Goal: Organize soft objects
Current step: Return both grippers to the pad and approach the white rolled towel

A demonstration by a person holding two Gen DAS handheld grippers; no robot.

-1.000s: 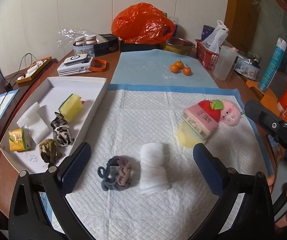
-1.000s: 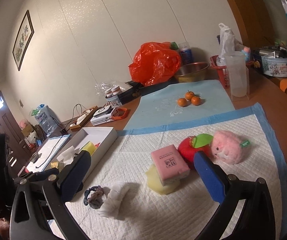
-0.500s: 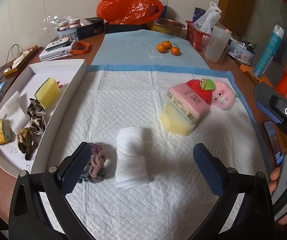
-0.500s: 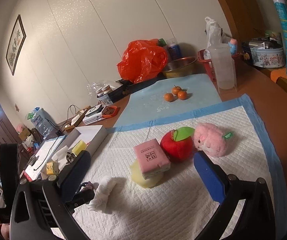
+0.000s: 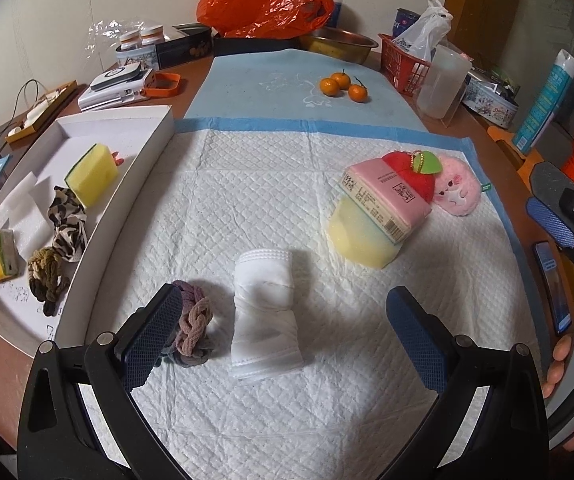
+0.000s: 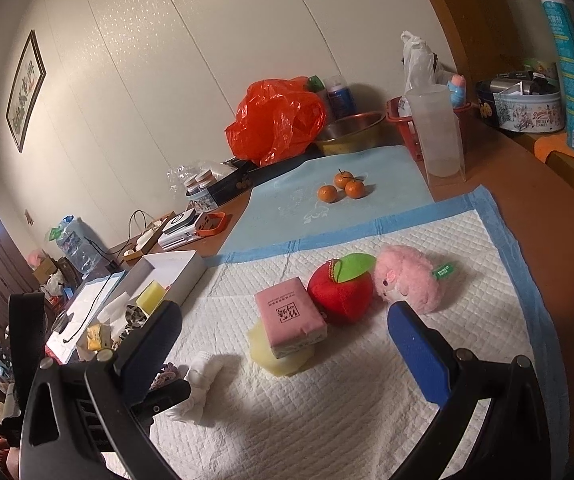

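Observation:
On the white quilted pad lie a rolled white cloth and a braided mauve scrunchie. My left gripper hovers open just above the cloth, its left finger over the scrunchie. Farther right a pink tissue pack rests on a yellow sponge, beside a red plush apple and a pink plush. My right gripper is open and empty, low over the pad near the pack. The white tray on the left holds a yellow sponge, scrunchies and a small pack.
Three oranges sit on the blue mat behind. An orange bag, a metal bowl, a red basket and a clear jug line the back. A phone lies at the right edge.
My left gripper has moved forward and down toward the white cloth and scrunchie. The right gripper has shifted closer to the pink pack and plush toys. Both stay open.

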